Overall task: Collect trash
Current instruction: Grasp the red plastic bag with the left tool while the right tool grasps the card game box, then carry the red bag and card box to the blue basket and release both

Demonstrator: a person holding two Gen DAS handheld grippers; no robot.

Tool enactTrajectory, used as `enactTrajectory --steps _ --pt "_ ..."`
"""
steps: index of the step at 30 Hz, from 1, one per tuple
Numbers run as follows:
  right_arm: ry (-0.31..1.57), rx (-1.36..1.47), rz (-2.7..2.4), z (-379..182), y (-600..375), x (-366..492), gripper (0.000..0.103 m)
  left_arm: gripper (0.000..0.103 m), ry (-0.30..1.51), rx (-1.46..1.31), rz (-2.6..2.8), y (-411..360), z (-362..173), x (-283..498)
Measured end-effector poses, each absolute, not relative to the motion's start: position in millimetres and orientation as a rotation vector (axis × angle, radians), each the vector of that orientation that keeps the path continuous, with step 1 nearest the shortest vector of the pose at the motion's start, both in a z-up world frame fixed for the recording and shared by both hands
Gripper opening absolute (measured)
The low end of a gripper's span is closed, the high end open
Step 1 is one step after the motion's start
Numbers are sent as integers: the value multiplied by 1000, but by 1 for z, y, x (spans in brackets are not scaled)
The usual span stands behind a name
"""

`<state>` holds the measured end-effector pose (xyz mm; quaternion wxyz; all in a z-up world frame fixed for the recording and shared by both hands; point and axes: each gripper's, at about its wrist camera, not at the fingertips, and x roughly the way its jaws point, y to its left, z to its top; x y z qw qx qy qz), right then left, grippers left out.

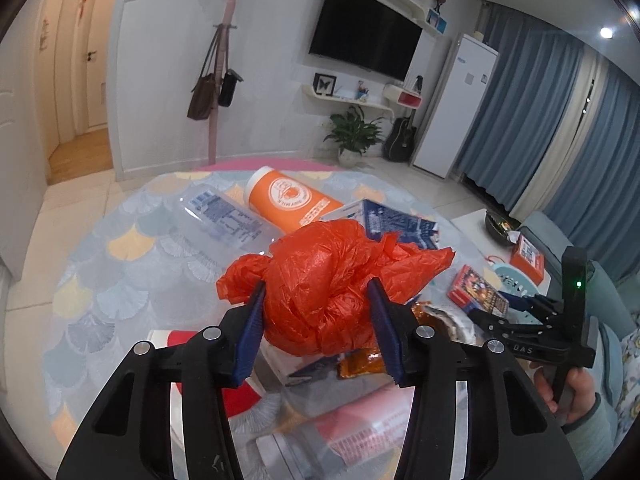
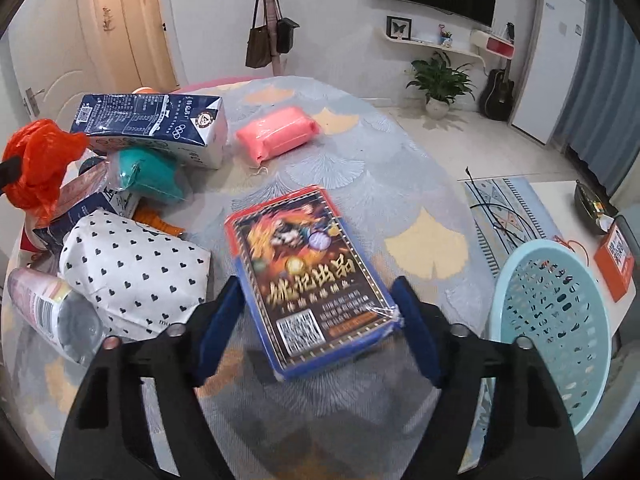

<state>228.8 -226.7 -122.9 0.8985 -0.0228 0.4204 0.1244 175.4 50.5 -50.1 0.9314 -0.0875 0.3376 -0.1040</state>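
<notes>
- left wrist view: the left gripper (image 1: 320, 320) pinches a crumpled orange plastic bag (image 1: 332, 280), its blue pads pressed into both sides of the wad, which appears lifted above the litter on the round table (image 1: 120, 248)
- right wrist view: the right gripper (image 2: 316, 328) hangs spread around a flat blue-edged card box (image 2: 308, 276), one finger on each side of its near end; contact cannot be confirmed, and the blurred box may be just off the table or resting on it
- a pale blue perforated basket (image 2: 560, 320) stands just beside the table on the right, judged to be the bin for the trash
- still on the table: a navy milk carton (image 2: 156, 128), a pink packet (image 2: 280, 132), a heart-print paper bag (image 2: 136, 272) and a clear bottle (image 2: 60, 316)
- step in hand, as judged: both tools are at the pick-up stage, the bag secured, the box not yet gripped
- next move likely calls for closing on the box's edges, then carrying both items over the basket rim before letting go
</notes>
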Motion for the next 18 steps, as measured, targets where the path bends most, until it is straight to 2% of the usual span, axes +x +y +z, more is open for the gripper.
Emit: enactTrajectory --steps 5,18 --pt "824 35 256 -106 -235 212 63 48 641 -164 -234 42 -30 161" --pt "629 146 108 -32 -308 164 62 48 547 -117 -378 -34 13 156"
